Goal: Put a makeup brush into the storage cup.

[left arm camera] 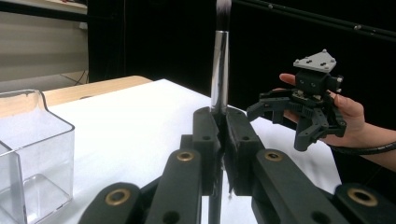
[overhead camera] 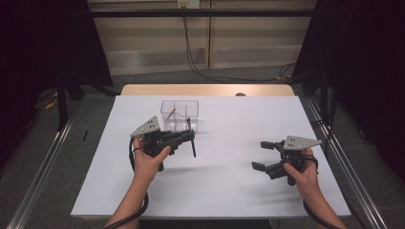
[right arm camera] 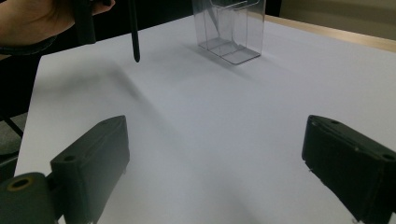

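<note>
My left gripper [overhead camera: 188, 137] sits raised over the table, jaws pressed together and pointing toward my right side, hand wrapped around its grip from below. My right gripper [overhead camera: 262, 155] hangs lower and nearer to me, jaws spread wide and aimed back toward the left one, hand [overhead camera: 301, 172] behind them.

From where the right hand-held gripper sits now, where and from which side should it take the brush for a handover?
Probably the dark handle below the left hand-held gripper, coming in level from the right. The brush stands upright, bristles up, clamped at mid-shaft, so its lower end hangs free above the table. The right hand-held gripper is already open.
</note>
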